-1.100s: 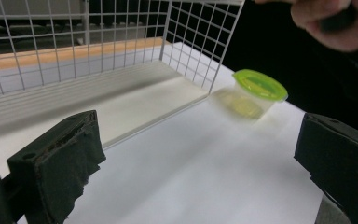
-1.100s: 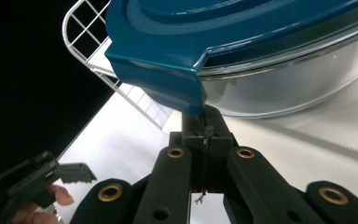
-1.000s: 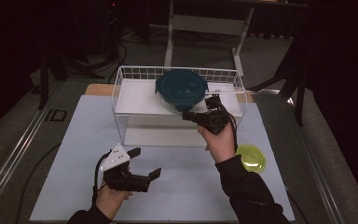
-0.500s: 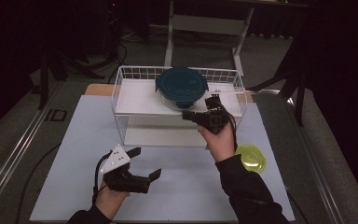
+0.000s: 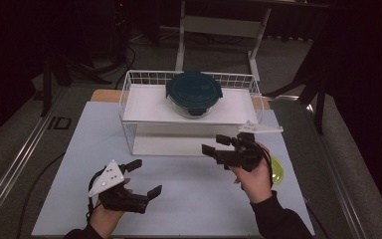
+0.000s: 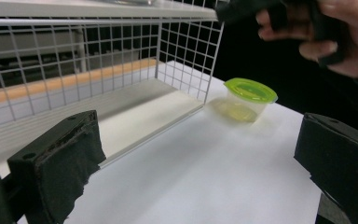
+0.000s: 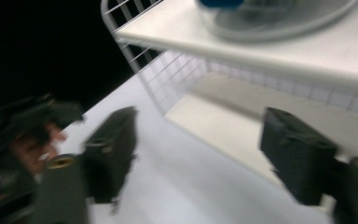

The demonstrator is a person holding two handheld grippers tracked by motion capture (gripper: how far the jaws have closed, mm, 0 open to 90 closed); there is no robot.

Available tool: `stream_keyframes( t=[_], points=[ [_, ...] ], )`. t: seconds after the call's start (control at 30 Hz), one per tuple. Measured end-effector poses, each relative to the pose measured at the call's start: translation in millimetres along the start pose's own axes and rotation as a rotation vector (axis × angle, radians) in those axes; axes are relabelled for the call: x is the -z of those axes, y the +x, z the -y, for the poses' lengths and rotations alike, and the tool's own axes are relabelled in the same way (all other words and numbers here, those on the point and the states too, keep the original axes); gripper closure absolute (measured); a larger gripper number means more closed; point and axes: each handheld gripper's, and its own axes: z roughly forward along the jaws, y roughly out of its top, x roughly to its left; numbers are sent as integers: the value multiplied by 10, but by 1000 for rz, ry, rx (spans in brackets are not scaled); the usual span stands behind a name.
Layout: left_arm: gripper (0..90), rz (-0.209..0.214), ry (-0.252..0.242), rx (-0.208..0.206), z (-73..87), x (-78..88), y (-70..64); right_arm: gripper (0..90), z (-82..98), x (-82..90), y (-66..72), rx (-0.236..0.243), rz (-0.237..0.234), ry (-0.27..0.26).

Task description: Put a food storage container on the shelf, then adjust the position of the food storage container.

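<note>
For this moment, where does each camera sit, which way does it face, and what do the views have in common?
High view: above the person's side, looking forward and down at the table, wire rack and dark-lidded bowl; both forearms and both claws show.
Left gripper view: rides the left claw, facing the rack's lower shelf and the green-lidded cup; its two open jaws and the other hand show.
Right gripper view: rides the right claw, facing the rack's corner; blurred, jaws open and empty.
All share the rack.

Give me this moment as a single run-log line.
right gripper: jaws just opened, empty, in front of rack | left gripper: open, empty | teal-lidded bowl: on rack top | green-lidded tub: on table
</note>
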Motion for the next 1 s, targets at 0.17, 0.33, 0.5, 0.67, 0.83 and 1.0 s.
stream_keyframes(
  t=[0.17,0.33,0.5,0.67,0.83,1.0],
  points=[
    [12,-1,0,16,112,38,24,168,205,136,-54,32,14,-9],
    [12,4,-7,-9,172,20,10,149,349,321,-89,109,22,-43],
    [12,26,-24,-35,213,-7,10,107,471,510,-141,61,31,-40],
    [12,26,-27,-33,230,-13,31,246,634,653,-204,64,91,-12],
    [12,21,-44,-25,225,7,45,593,802,768,-335,74,158,21],
    [13,18,-46,-32,222,8,42,823,927,859,-517,79,235,58]
  ],
)
